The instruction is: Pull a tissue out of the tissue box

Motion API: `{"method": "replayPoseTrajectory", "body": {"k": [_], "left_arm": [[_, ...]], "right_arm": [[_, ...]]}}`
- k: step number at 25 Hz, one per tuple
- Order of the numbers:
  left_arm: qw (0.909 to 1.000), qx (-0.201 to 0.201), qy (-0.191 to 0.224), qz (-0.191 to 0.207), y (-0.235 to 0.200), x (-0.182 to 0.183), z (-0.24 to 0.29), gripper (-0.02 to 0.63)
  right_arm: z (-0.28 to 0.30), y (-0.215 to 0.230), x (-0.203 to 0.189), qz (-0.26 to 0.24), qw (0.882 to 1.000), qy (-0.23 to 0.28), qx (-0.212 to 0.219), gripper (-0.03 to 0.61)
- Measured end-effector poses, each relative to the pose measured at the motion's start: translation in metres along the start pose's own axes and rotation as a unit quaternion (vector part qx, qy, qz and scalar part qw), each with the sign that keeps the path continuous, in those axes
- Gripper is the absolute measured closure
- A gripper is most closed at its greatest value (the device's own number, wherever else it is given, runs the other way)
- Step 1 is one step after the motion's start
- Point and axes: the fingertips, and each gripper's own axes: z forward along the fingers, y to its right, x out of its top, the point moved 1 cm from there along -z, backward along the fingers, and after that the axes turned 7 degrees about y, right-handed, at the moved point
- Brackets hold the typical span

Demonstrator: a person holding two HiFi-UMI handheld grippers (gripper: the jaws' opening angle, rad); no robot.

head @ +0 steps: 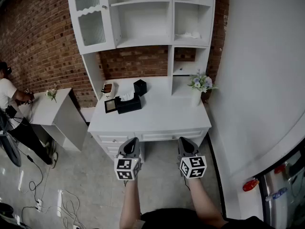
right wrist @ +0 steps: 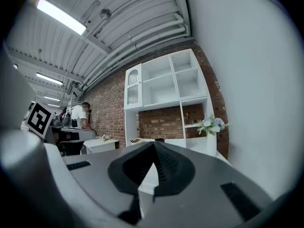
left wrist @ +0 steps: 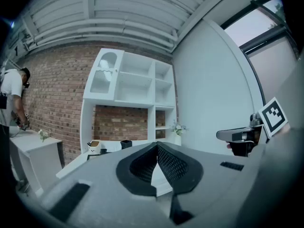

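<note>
"Since nothing is touched yet, where does the tissue box (head: pixel 128 104) lie?" asks the first.

"On the white desk (head: pixel 162 116), in its left rear part, with a white tissue (head: pixel 127 97) standing up from its top. Its long axis goes across the desk, from left to right, a little tilted. A black cube holder (head: pixel 139 87) stands just behind it. A flat dark frame (head: pixel 110 106) is at its left end, touching or only beside it; I cannot tell which."

"And seen from the grippers?"

"It is ahead and well apart. Both grippers are short of the desk's front edge. The left gripper (head: pixel 130 146) is the nearer one: the box is almost straight ahead of it. From the right gripper (head: pixel 187 145) it lies ahead and clearly to the left. I judge the left one should go forward and come to the tissue from above."

"Their jaws?"

"Both pairs are pressed together with nothing between them; each gripper view shows the tips meeting. So the left must open before it can pinch the tissue."

"What is hard to see?"

"The tissue is small in the head view, so I cannot make out its folds or the slot. In the left gripper view the closed jaws cover most of the box; in the right gripper view I cannot find it with certainty. The flower vase (head: pixel 196 97) at the right is far from the path."
</note>
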Motion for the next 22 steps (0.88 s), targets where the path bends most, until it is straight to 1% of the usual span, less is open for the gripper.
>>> {"method": "replayPoseTrajectory", "body": {"k": [15, 22], "left_arm": [[1.0, 0.003, -0.006, -0.003, -0.002, -0.005, -0.004, 0.604], [0.9998, -0.002, -0.017, -0.012, 0.004, -0.018, -0.01, 0.604]], "right_arm": [[0.002, -0.005, 0.001, 0.006, 1.0, -0.003, 0.002, 0.581], [-0.005, -0.008, -0.005, -0.01, 1.0, -0.012, -0.001, 0.581]]}}
